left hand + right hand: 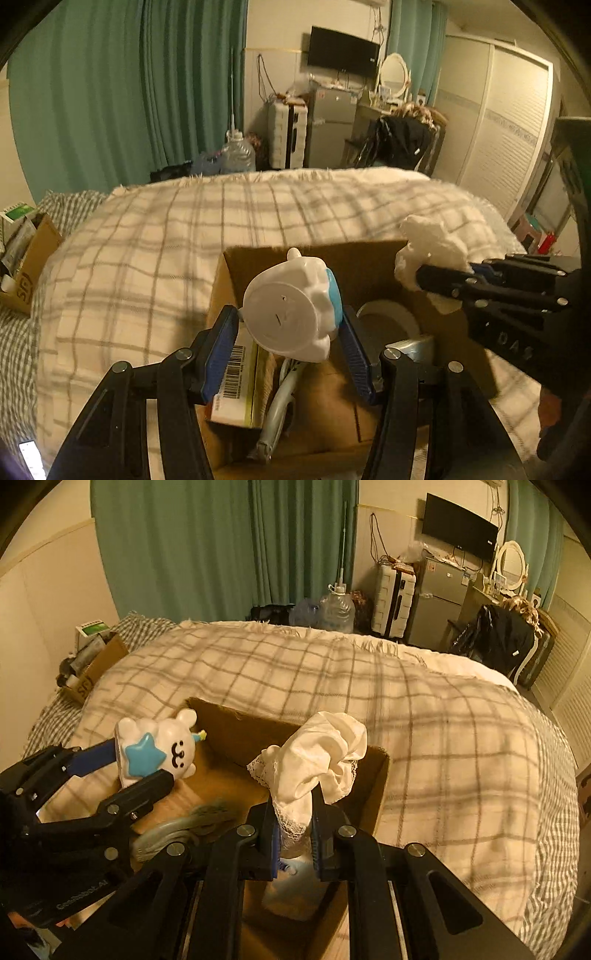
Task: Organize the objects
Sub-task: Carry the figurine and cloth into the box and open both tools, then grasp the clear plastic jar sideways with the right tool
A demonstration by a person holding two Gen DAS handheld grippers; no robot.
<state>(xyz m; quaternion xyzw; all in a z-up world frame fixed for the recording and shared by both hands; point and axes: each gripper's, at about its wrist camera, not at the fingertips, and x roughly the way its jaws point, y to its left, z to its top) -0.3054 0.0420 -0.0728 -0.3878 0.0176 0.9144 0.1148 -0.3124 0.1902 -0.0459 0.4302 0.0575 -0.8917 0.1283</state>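
Left wrist view, from left to right: a small carton (26,266) of odds and ends sits at the bed's far edge, then the plaid blanket (155,240), then the open cardboard box (369,266) directly under both tools. The left gripper (290,332) has its blue fingers (221,347) clamped on a white bear figurine (291,314), its flat round base turned toward the camera and the toy held above the box's left half. Inside the box below lie a barcoded packet (234,376), a pale handled tool (280,402) and a round grey item (388,321). Further right, the right gripper (428,278) is pinched shut on a crumpled white cloth (432,251) over the box's right rim.

In the right wrist view the cloth (321,757), lace-edged, stands bunched upward from the closed fingers (269,834), with the box's right corner just beyond.

The deciding relation is vertical: both held things hang straight above the box opening, so each probably needs only lowering and letting go. Neither hand looks clearly nearer.
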